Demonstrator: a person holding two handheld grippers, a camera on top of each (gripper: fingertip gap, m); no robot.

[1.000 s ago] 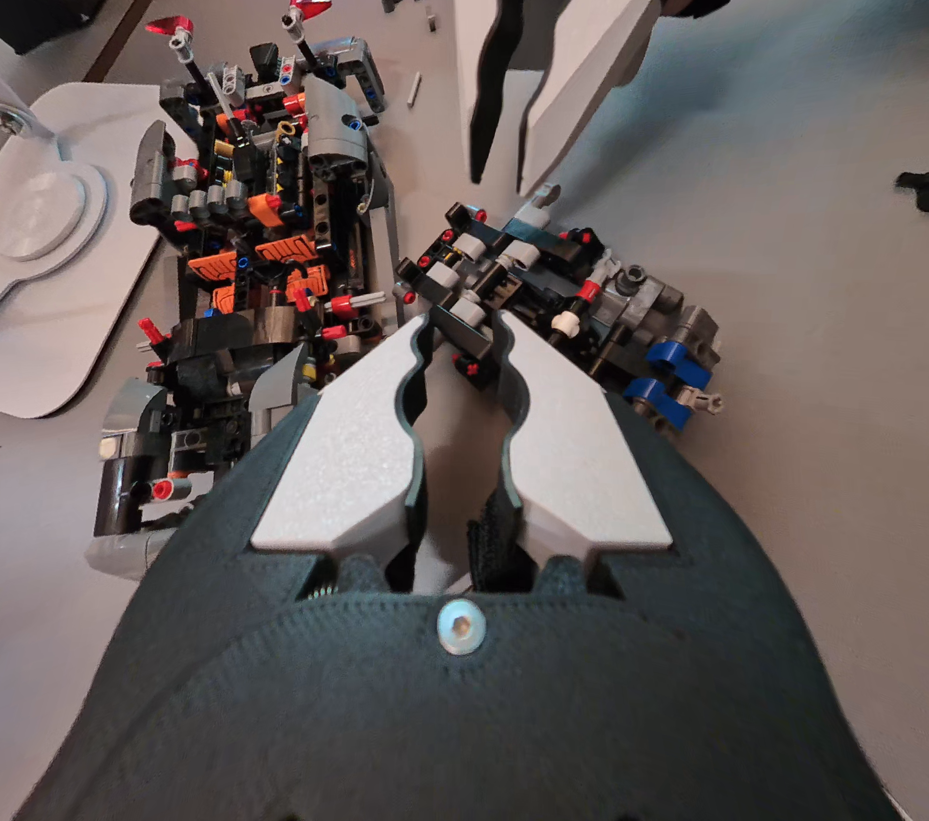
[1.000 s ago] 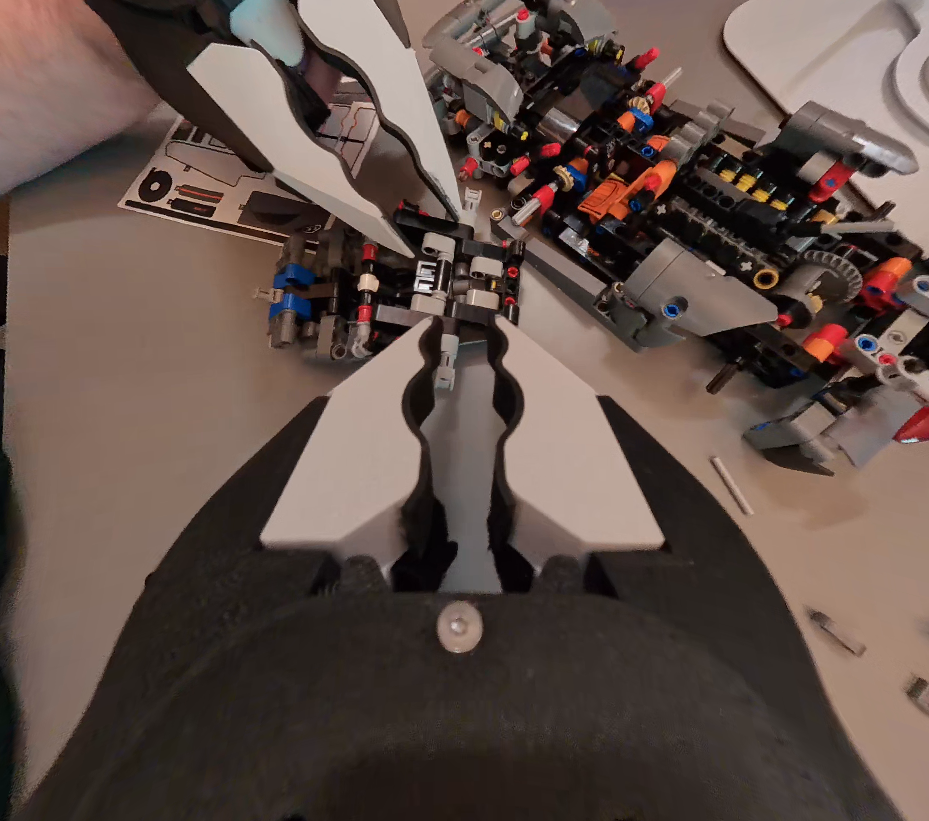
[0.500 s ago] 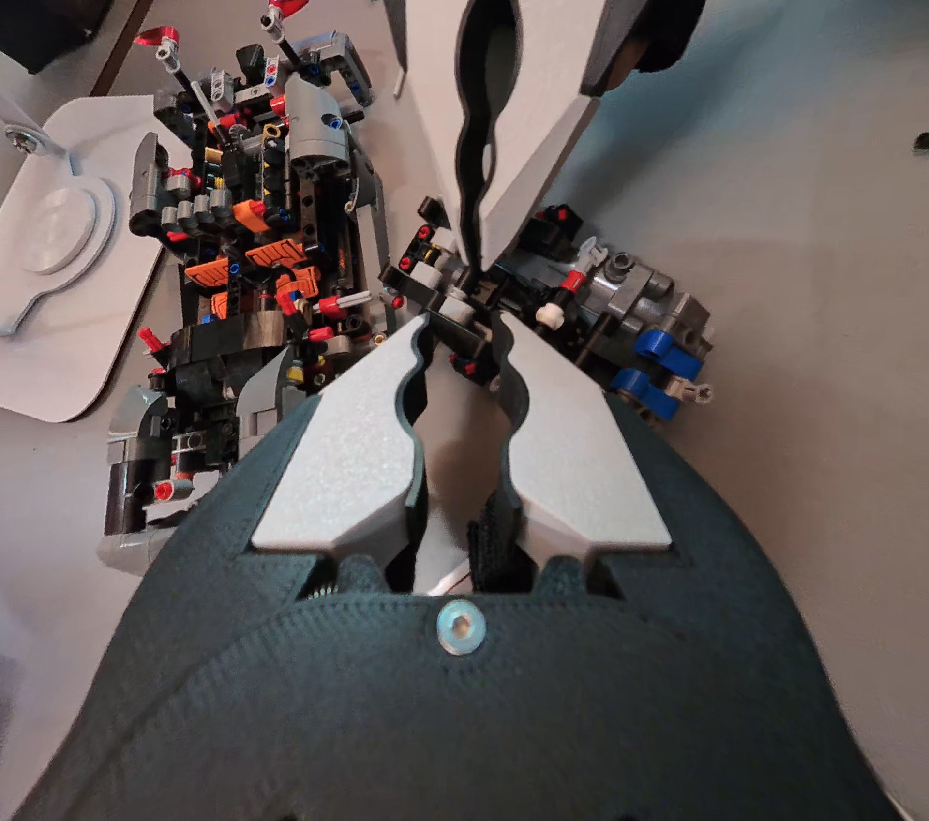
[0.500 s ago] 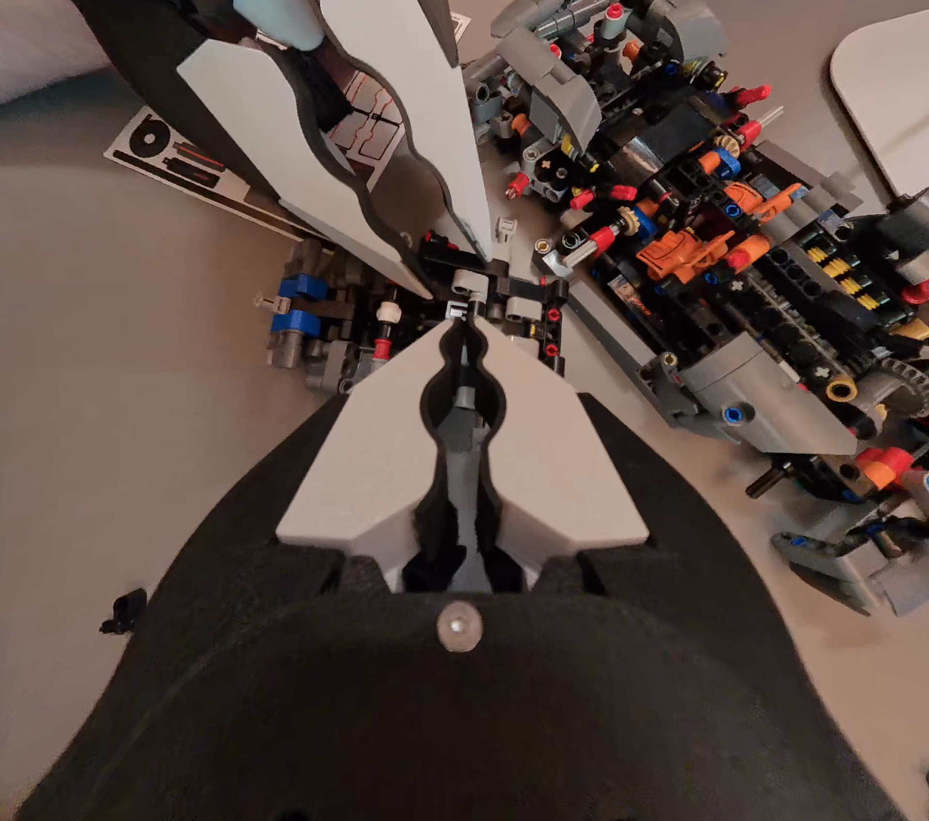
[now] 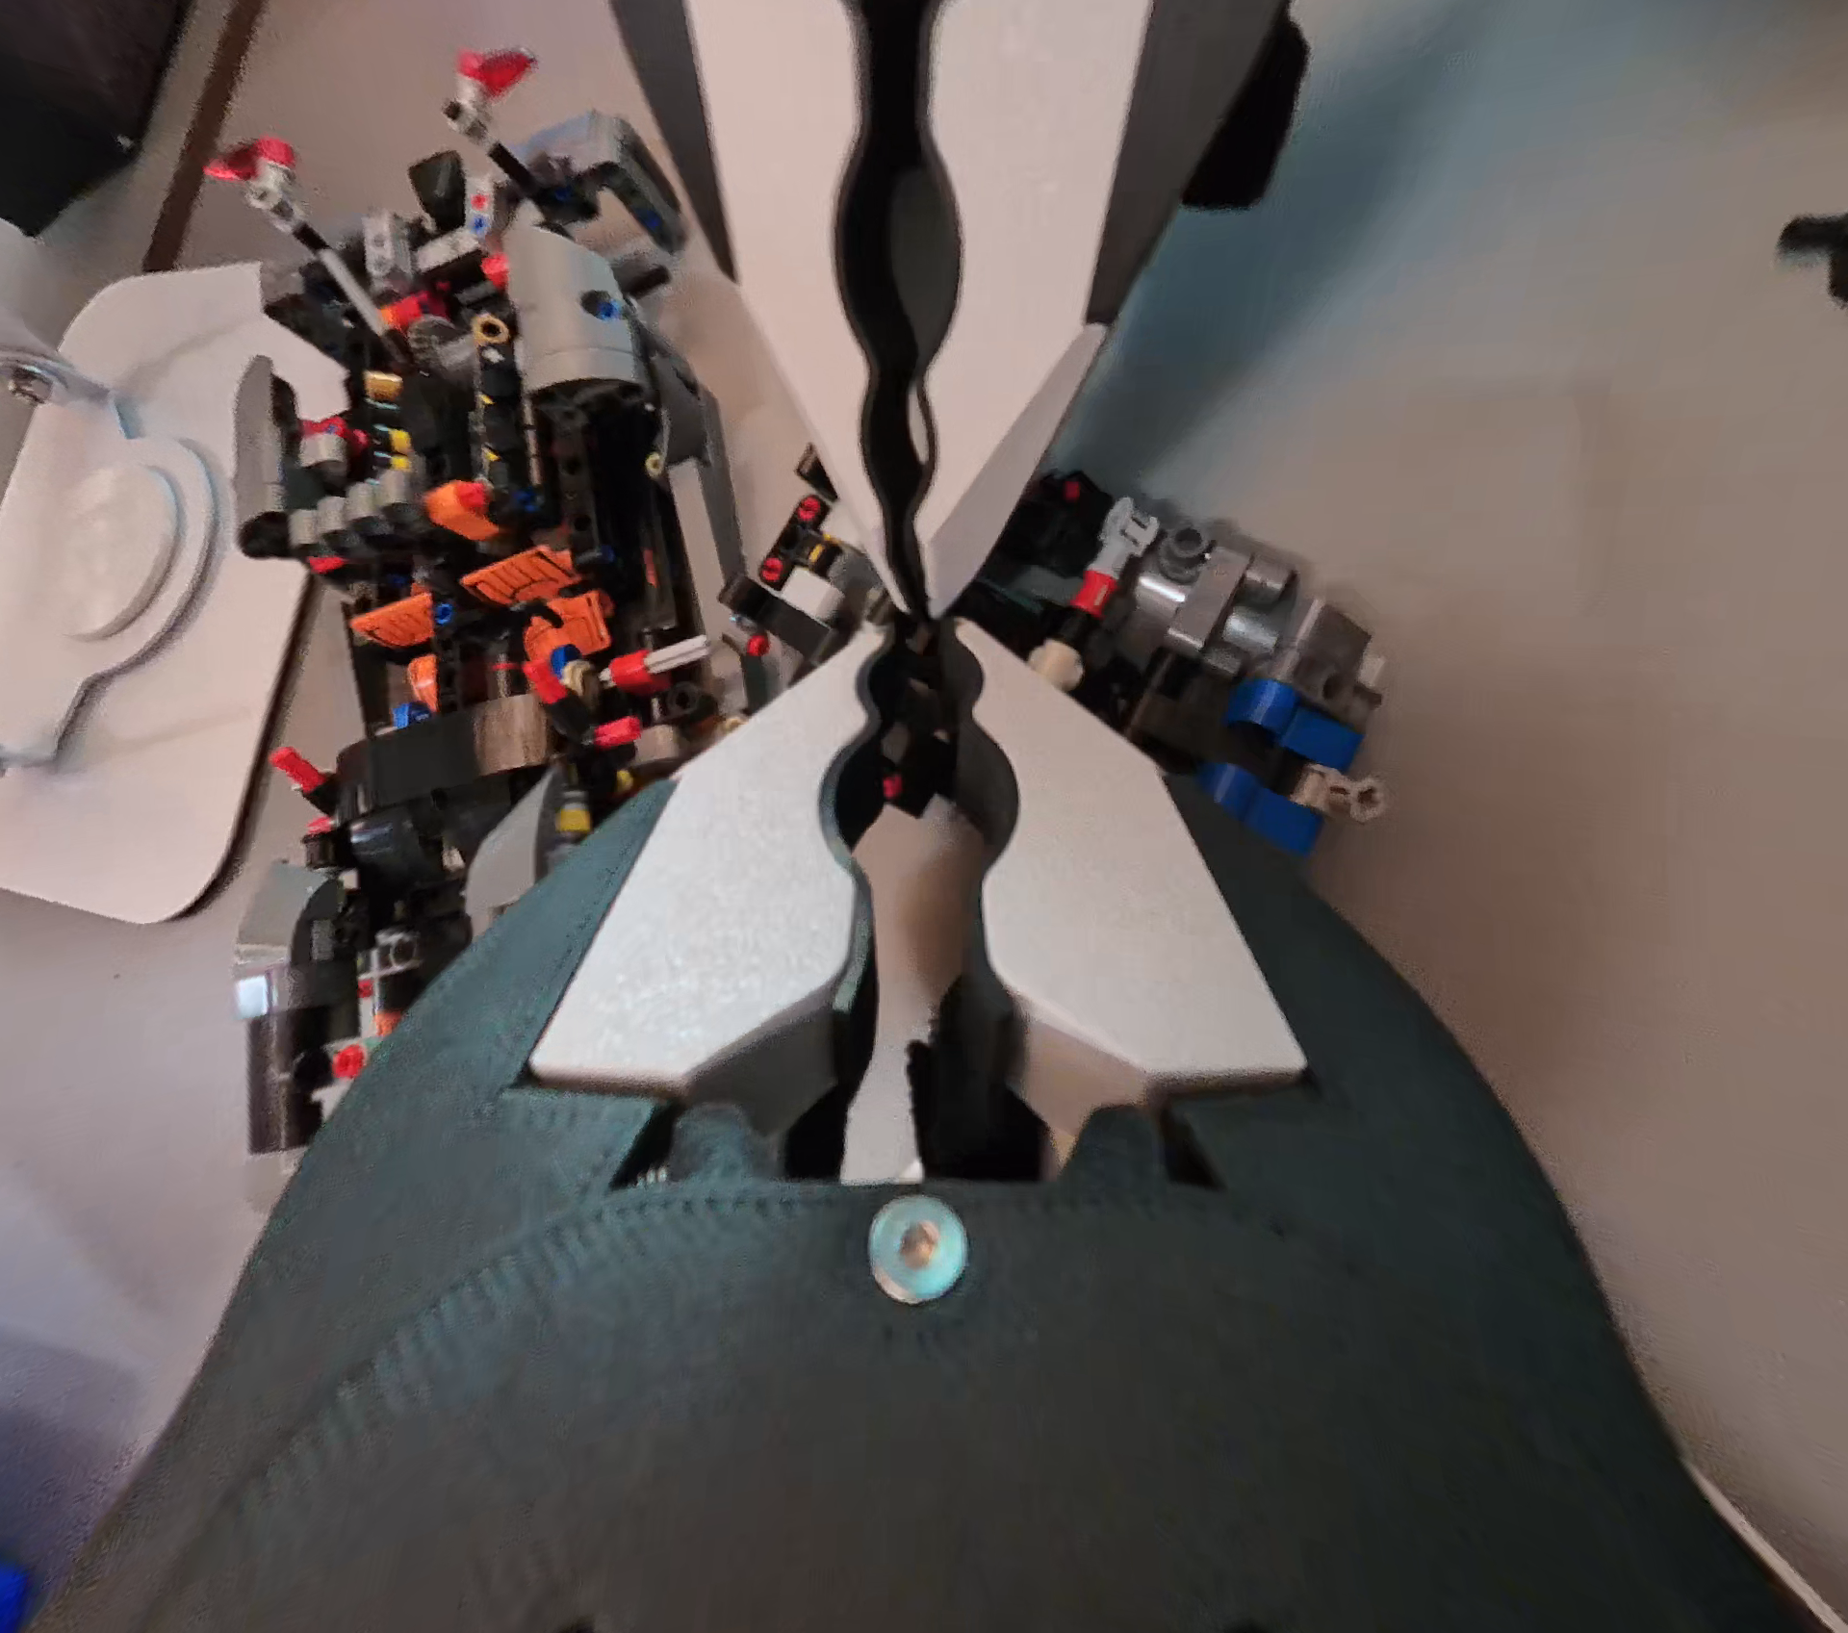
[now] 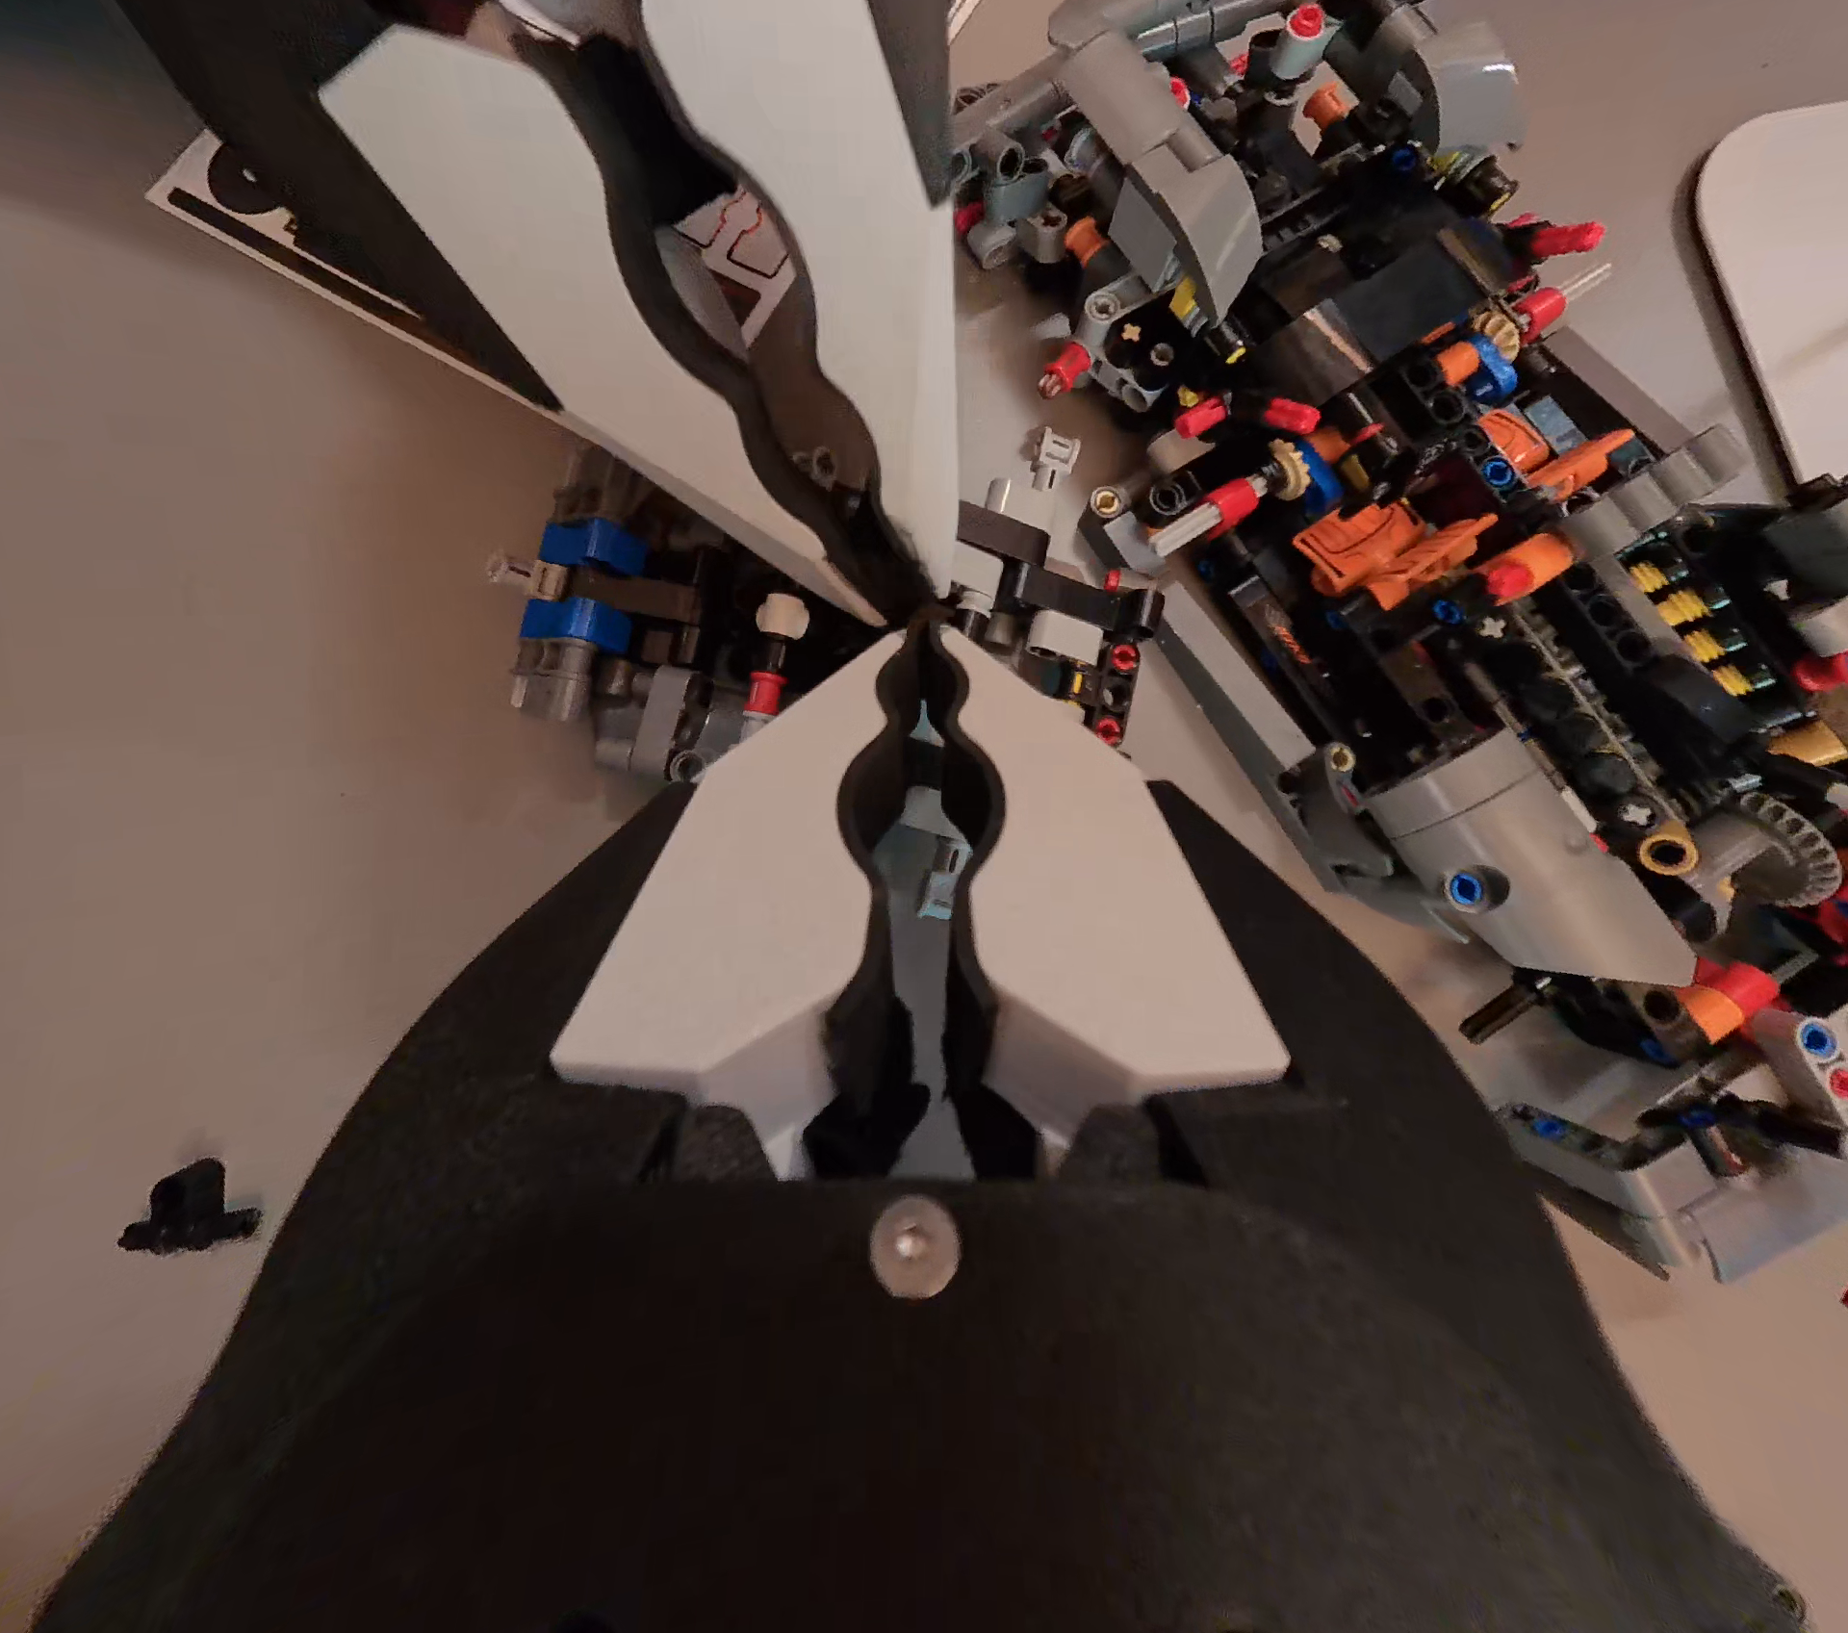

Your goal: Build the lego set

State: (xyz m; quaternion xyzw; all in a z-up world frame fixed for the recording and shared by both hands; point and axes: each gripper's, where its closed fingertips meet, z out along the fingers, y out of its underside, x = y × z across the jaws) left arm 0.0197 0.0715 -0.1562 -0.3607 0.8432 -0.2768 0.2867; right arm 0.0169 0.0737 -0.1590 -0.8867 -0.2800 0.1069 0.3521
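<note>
The small sub-assembly (image 5: 1180, 625) lies on the surface (image 5: 1560, 405) just beside the large model (image 5: 500, 545). The left tongs (image 5: 915, 665) pinch its black beam, nearly closed; the right tongs (image 6: 925, 635) are clamped on it from the opposite side. It looks light and rigid, but its pins could pop loose, so hold the solid beams.

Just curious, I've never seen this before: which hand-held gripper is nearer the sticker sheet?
Left. The left hand-held gripper reaches in over the sticker sheet; the right hand-held gripper comes from the opposite side, beyond the lego assembly.
</note>
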